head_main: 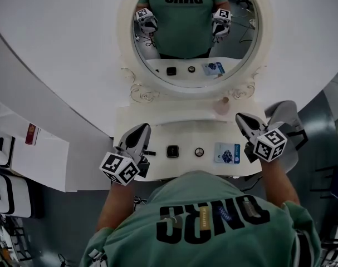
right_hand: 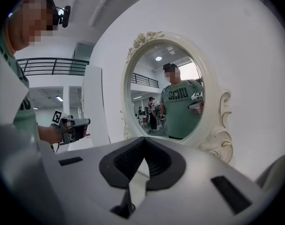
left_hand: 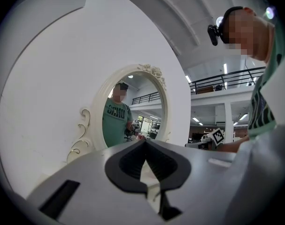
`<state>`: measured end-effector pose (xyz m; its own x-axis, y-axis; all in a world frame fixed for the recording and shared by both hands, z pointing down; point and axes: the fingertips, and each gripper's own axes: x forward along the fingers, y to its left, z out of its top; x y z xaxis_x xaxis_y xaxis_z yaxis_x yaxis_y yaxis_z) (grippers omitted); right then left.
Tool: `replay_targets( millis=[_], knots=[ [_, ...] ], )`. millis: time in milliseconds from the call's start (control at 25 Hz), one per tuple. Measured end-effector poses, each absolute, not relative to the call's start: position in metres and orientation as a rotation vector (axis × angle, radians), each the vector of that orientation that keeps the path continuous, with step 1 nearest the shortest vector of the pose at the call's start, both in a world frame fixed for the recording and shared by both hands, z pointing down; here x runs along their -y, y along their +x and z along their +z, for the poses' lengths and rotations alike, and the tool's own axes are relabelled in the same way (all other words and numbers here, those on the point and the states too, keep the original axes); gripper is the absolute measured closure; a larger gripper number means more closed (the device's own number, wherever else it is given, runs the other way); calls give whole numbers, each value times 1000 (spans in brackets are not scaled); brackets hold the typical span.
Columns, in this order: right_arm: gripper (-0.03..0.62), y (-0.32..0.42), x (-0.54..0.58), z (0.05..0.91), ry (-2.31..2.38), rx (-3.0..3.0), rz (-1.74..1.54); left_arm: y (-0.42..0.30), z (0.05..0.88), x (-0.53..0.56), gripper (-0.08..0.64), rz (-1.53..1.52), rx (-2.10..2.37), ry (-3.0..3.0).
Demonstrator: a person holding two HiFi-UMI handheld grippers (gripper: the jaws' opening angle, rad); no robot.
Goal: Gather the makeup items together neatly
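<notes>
On the white vanity table [head_main: 157,128] lie a black square compact [head_main: 172,151], a small round item [head_main: 199,152] and a blue-and-white packet [head_main: 227,153], in a row near the front edge. A small pinkish item [head_main: 223,105] stands by the mirror's base. My left gripper [head_main: 142,127] hovers left of the compact, its jaws shut and empty [left_hand: 145,143]. To the right of the packet, my right gripper [head_main: 240,116] is held up with its jaws shut on nothing [right_hand: 143,139]. Both gripper views point at the mirror, not at the items.
An oval mirror [head_main: 194,32] in an ornate white frame rises at the table's back and reflects the person and both grippers. A grey chair back [head_main: 285,114] stands at the right. White boxes [head_main: 1,149] and a white board [head_main: 40,154] lie at the left.
</notes>
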<state>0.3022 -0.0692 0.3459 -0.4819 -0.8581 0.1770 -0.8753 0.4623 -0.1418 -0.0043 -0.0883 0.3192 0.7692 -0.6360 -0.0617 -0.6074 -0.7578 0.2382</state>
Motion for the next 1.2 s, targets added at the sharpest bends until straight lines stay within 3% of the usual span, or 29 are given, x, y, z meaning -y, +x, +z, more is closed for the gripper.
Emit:
replay_targets(
  millis=[1200],
  knots=[
    [600, 300, 69, 350, 1517, 2601, 287, 2, 328, 82, 560, -189, 965, 2743]
  ],
)
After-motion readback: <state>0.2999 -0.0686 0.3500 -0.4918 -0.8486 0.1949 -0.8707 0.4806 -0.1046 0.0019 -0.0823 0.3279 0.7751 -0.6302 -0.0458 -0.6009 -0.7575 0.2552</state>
